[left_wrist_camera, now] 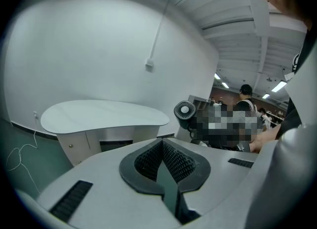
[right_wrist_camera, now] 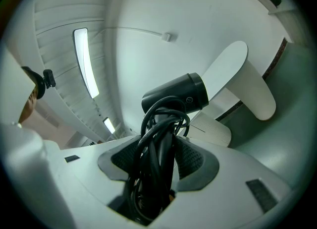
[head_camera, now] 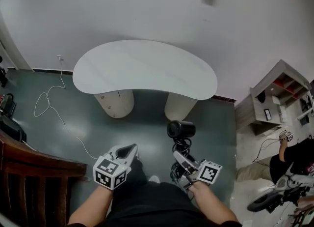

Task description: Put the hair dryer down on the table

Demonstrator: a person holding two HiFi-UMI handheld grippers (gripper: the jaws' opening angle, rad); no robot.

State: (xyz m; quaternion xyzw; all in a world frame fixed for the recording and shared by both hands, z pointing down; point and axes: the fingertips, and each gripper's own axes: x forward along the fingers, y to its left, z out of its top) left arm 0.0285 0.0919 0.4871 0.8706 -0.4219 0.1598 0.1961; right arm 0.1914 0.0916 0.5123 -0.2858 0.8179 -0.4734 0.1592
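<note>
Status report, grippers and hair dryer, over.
Left gripper shut, empty. Right gripper shut on hair dryer, held above floor. Table ahead, nothing in the way.

Dark wooden chair (head_camera: 29, 172) bottom left, white cable (head_camera: 36, 109) looping across the green floor (head_camera: 147, 123), shelf unit (head_camera: 274, 93) off right.

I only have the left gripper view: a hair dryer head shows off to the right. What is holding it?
Observer: The right gripper, shut on the hair dryer handle, with the cord bundled along it.
Operator: Is it over the table?
Observer: No. In the head view it hangs above the floor, short of the table.
Operator: Where is my left gripper?
Observer: The left gripper is beside the right one, also short of the table.
</note>
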